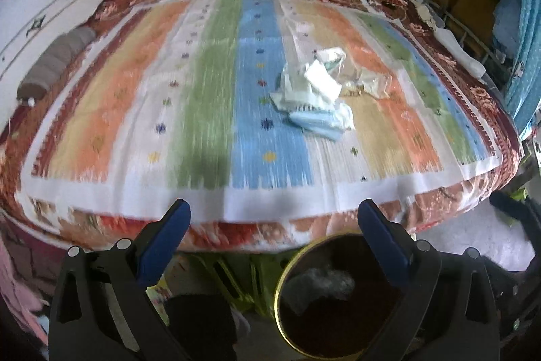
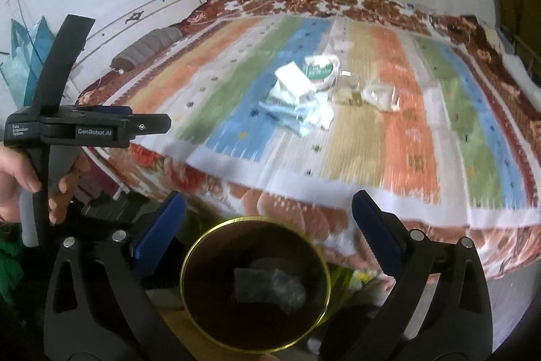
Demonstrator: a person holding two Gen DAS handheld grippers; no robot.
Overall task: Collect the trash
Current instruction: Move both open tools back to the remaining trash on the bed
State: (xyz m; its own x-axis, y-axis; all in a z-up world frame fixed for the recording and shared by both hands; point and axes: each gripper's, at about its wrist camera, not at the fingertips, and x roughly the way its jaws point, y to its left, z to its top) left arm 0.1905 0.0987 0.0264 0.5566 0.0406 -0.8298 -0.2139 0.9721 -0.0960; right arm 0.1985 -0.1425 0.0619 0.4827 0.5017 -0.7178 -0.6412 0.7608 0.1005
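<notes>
A heap of trash [image 1: 312,97] lies near the middle of a striped bedspread [image 1: 216,110], across its blue and white stripes: crumpled white paper on top, pale blue folded pieces underneath, and a white wrapper with green print [image 2: 321,70] at the far side. Just beside it, on the tan and orange stripes, lies a clear crinkled plastic bag [image 2: 380,95]. Below the near edge of the bed stands a round dark bin with a gold rim [image 2: 255,286], upright and open, with a few greyish crumpled scraps [image 2: 270,290] resting on its bottom
</notes>
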